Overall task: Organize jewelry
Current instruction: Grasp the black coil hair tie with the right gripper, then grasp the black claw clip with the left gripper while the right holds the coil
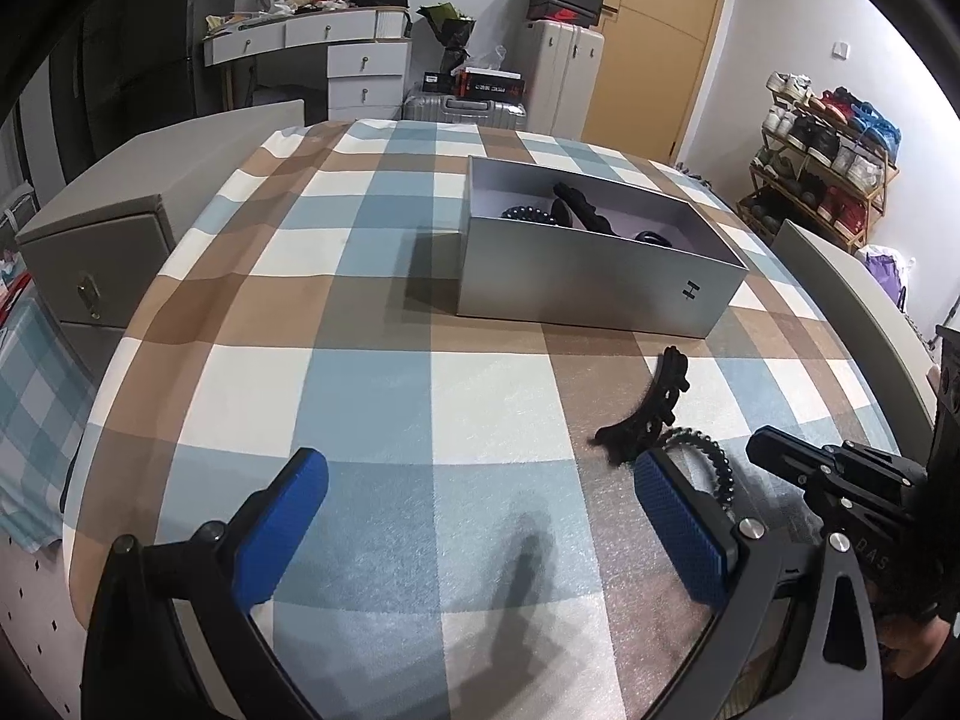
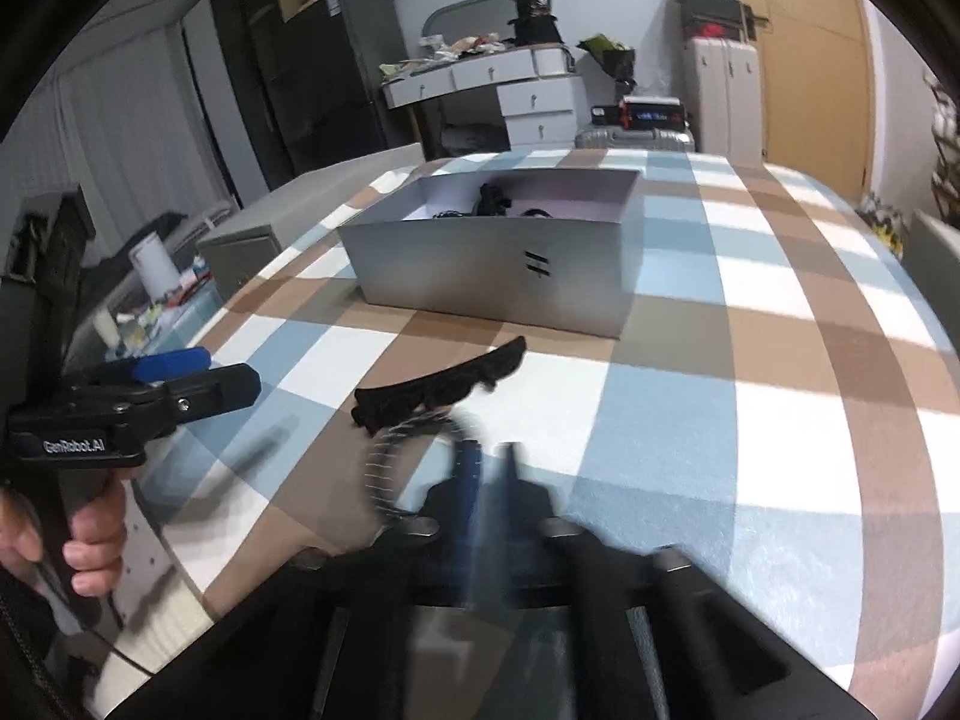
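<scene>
A silver box (image 1: 588, 276) stands on the checked tablecloth and holds several dark jewelry pieces (image 1: 576, 207); it also shows in the right wrist view (image 2: 498, 270). A black hair clip (image 1: 648, 405) lies in front of it, also seen from the right wrist (image 2: 438, 387). A dark beaded bracelet (image 1: 714, 462) lies just behind the clip. My left gripper (image 1: 480, 510) is open and empty, its right pad beside the bracelet. My right gripper (image 2: 486, 468) is blurred, its fingers close together at the bracelet (image 2: 384, 468). It also shows in the left wrist view (image 1: 774, 453).
A grey cabinet (image 1: 96, 276) stands left of the table. A white panel (image 1: 864, 312) rises at the right edge. A white dresser (image 1: 354, 54), suitcases (image 1: 468, 108) and a shoe rack (image 1: 828, 162) stand behind.
</scene>
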`<act>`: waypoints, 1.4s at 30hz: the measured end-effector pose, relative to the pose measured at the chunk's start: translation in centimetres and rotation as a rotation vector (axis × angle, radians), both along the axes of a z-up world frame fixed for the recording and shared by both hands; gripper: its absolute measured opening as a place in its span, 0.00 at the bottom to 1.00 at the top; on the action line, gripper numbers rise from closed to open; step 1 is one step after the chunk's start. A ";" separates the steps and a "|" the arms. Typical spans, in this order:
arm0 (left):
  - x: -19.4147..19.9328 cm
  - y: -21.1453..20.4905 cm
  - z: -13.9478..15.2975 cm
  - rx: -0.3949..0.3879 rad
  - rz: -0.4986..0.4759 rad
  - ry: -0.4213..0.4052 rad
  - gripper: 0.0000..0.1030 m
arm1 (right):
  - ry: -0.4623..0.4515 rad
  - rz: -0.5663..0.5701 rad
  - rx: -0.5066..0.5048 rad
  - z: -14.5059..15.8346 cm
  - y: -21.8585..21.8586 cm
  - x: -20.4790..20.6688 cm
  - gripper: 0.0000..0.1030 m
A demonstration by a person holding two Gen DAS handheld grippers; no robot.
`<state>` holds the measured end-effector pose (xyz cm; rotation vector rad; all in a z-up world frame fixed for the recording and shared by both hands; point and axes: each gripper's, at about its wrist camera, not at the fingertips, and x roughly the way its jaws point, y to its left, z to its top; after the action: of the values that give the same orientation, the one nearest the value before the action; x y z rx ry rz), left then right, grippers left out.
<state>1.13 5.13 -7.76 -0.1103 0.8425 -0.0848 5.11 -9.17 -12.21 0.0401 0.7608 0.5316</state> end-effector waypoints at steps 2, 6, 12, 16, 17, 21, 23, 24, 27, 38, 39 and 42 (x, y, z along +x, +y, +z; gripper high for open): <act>0.2 -0.2 0.1 0.005 -0.006 0.000 0.97 | 0.005 -0.003 -0.005 -0.2 -0.2 -0.1 0.04; 0.5 -0.5 0.3 0.012 -0.016 -0.006 0.97 | 0.001 0.006 0.040 0.4 -0.4 -0.3 0.07; 0.7 -0.2 0.2 0.006 -0.003 0.003 0.97 | 0.014 0.075 -0.017 0.4 2.3 0.2 0.08; 0.6 0.0 0.0 0.000 0.000 0.014 0.97 | 0.008 0.083 -0.126 -0.4 4.2 0.6 0.13; 0.6 0.0 0.0 0.002 -0.001 0.014 0.97 | -0.008 0.087 -0.163 -0.3 4.7 0.3 0.13; 0.8 -0.3 -0.1 0.013 -0.016 0.020 0.97 | -0.073 0.104 -0.277 -0.4 5.6 -0.7 0.10; 1.2 -0.5 0.0 0.022 -0.029 0.018 0.97 | -0.071 0.121 -0.265 -0.3 5.4 -0.8 0.08; 1.4 -0.8 0.1 0.025 -0.045 0.020 0.97 | -0.073 0.119 -0.245 -0.2 5.0 -1.0 0.08; 2.1 -1.8 0.2 0.050 -0.112 0.029 0.97 | -0.077 0.077 -0.171 0.4 2.9 -1.2 0.08; 5.1 -8.1 -1.0 0.243 -0.377 0.098 0.97 | -0.064 -0.127 -0.047 1.8 -5.6 -1.4 0.08; 5.6 -8.4 -1.3 0.257 -0.374 0.127 0.97 | -0.062 -0.135 -0.044 1.9 -5.9 -1.4 0.08; 6.1 -8.4 -1.3 0.204 -0.394 0.142 0.96 | -0.057 -0.167 -0.027 1.8 -7.1 -1.4 0.08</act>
<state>7.24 -3.23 -9.02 0.2459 1.0014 -0.3633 3.74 -16.27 -10.36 0.0626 0.7016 0.3618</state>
